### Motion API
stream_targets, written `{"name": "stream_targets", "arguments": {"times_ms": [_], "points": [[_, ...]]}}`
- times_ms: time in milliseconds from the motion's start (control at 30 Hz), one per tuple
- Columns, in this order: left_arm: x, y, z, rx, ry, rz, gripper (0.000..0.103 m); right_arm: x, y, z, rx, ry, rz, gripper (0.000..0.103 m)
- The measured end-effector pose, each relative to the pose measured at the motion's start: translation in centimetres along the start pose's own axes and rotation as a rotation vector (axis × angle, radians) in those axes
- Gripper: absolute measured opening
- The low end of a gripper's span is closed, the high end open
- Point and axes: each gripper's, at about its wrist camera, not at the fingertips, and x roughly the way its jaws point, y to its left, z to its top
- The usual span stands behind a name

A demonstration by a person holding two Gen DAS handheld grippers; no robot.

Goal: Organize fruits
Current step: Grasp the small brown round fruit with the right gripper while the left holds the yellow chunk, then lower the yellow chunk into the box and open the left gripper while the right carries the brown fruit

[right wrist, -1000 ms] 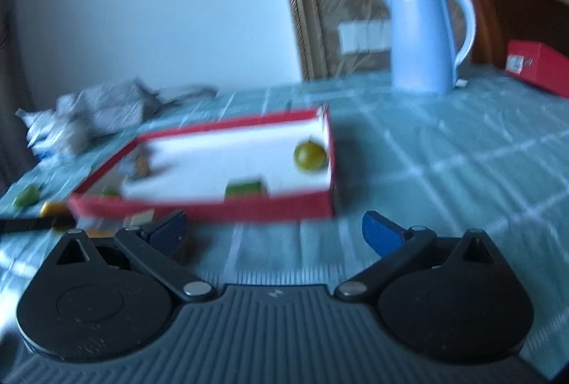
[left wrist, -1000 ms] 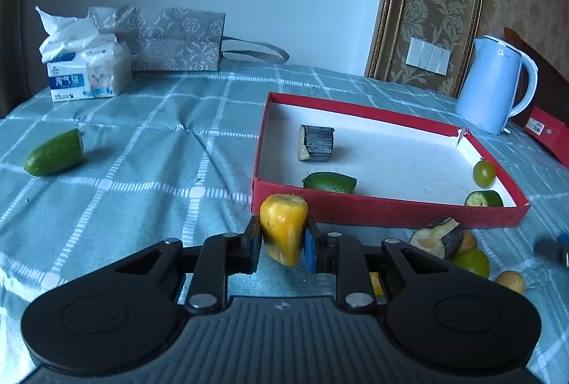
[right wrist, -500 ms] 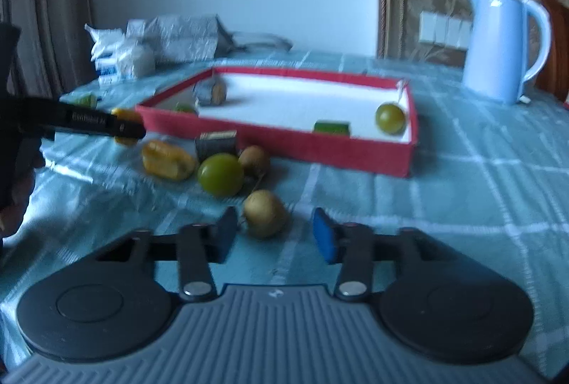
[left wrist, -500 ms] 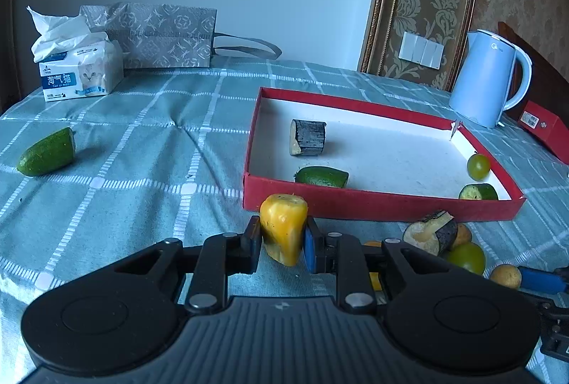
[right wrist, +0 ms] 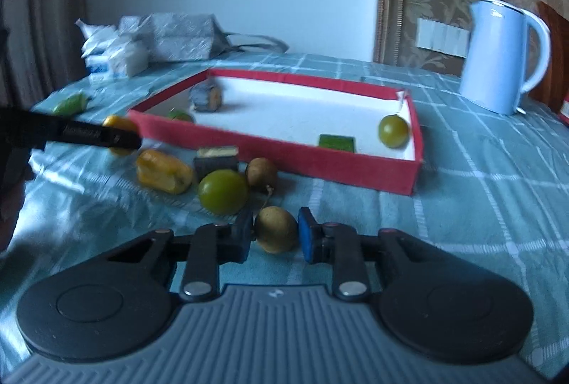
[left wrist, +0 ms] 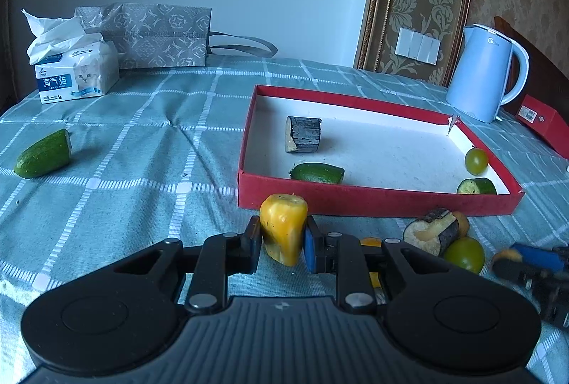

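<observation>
My right tool (right wrist: pixel 275 236), jaws just closing, pinches the small round brown fruit (right wrist: pixel 276 229); left tool (left wrist: pixel 281 243) clamps the yellow pepper chunk (left wrist: pixel 283 227). I'd lift straight, then clear the red cardboard tray (right wrist: pixel 320 163) wall.

Chinese characters "淘气猫" and a cat picture on the tissue pack (left wrist: pixel 73 78)

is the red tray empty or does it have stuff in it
Not empty: the red tray holds a dark chunk, two green pieces and a green round fruit.
</observation>
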Motion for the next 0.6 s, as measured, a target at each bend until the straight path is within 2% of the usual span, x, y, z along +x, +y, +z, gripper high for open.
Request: {"name": "stream_targets", "arguments": {"times_ms": [167, 267, 400, 600], "points": [[-0.1, -0.1, -0.1, 0.008, -0.005, 0.002, 0.023, 0.4, -2.3, 0.8, 0.129, -0.045, -0.092, 0.025], [-0.1, -0.2, -0.1, 0.012, -0.008, 0.006, 0.023, 1.0, -3.8, 0.6, 0.235, -0.06, -0.099, 0.025], [-0.4, -0.4, 0.1, 0.011, -0.02, -0.004, 0.023, 1.2, -5.8, 0.1, 0.367, -0.08, -0.058, 0.025], [-0.9, -1.6, 1.2, 0.041, -0.047, -0.019, 0.023, 1.2, -6.7, -0.3, 0.427, -0.109, -0.017, 0.025]]}}
